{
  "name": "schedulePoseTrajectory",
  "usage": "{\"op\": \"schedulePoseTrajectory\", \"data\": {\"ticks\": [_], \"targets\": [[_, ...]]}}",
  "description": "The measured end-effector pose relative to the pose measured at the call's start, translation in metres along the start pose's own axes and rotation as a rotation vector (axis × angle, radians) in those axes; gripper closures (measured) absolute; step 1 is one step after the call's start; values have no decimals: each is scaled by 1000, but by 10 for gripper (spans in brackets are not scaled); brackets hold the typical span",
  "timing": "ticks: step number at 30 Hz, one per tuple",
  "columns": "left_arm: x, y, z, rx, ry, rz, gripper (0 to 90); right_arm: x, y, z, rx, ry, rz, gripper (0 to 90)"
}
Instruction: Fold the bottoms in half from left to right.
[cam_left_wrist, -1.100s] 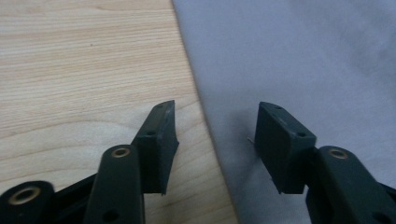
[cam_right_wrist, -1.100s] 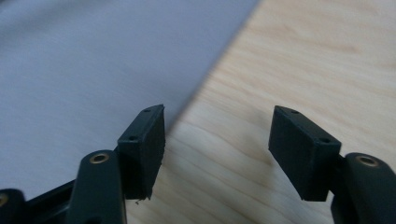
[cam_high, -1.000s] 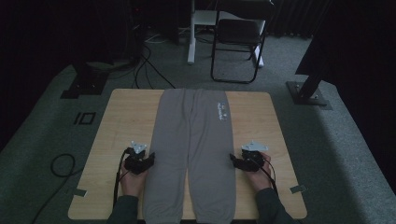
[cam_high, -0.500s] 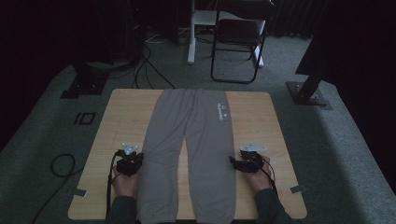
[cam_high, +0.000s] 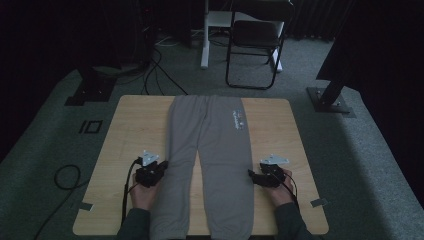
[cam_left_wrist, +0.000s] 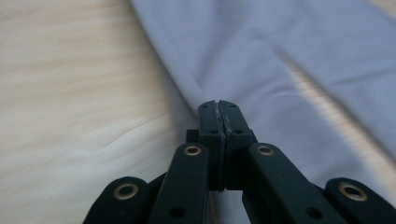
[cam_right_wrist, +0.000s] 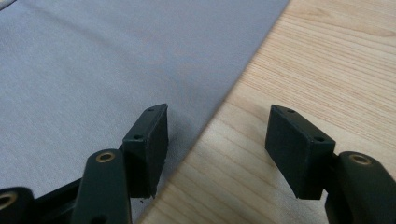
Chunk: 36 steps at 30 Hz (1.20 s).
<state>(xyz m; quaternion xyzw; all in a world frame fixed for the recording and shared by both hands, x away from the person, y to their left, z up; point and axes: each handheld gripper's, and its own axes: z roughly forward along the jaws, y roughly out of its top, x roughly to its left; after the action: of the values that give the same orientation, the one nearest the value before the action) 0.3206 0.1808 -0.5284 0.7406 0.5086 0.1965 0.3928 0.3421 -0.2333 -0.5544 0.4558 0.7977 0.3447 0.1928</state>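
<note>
Grey sweatpants lie flat on the wooden table, waist at the far side and legs toward the person. My left gripper sits at the outer edge of the left leg. In the left gripper view it is shut, pinching the edge of the grey fabric, which puckers at the tips. My right gripper is at the outer edge of the right leg. In the right gripper view it is open and straddles the cloth's edge, with one jaw over the fabric and the other over bare wood.
Behind the table stand a black folding chair and a white post. Black stand bases rest on the carpet at either side, and cables lie on the floor at the left. Bare wood flanks the sweatpants.
My left gripper swung out to the left, then came back right to the leg's edge. The right gripper has hardly moved.
</note>
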Motion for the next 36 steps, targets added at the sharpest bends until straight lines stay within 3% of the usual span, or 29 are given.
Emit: {"op": "schedulePoseTrajectory", "data": {"ticks": [14, 16, 17, 18, 25, 27, 29, 31, 33, 34, 36], "targets": [[-82, 55, 40, -11, -236, 99, 894, -1, 0, 1, -4, 10, -10, 384], [-82, 55, 40, -11, -236, 99, 894, -1, 0, 1, -4, 11, -10, 384], [-97, 66, 46, -17, -287, 105, 893, -1, 0, 1, -4, 15, -11, 375], [-104, 69, 49, -22, -306, 107, 894, -1, 0, 1, -4, 17, -11, 369], [-150, 91, 70, -21, -392, 127, 894, -2, 0, 1, -5, 24, -13, 368], [-163, 95, 75, -22, -416, 133, 894, -3, 0, 0, -4, 19, -2, 382], [-174, 96, 83, -12, -436, 136, 893, -11, 0, -1, -6, -17, 49, 400], [-175, 94, 88, 1, -431, 131, 890, -17, -1, -3, -12, -21, 86, 409], [-173, 91, 93, 22, -431, 125, 879, -19, -2, -3, -11, -26, 93, 416], [-170, 89, 95, 31, -450, 121, 789, -19, -2, -3, -10, -36, 91, 420], [-163, 86, 93, 34, -436, 130, 751, -18, -2, -3, -8, -41, 84, 421]]}}
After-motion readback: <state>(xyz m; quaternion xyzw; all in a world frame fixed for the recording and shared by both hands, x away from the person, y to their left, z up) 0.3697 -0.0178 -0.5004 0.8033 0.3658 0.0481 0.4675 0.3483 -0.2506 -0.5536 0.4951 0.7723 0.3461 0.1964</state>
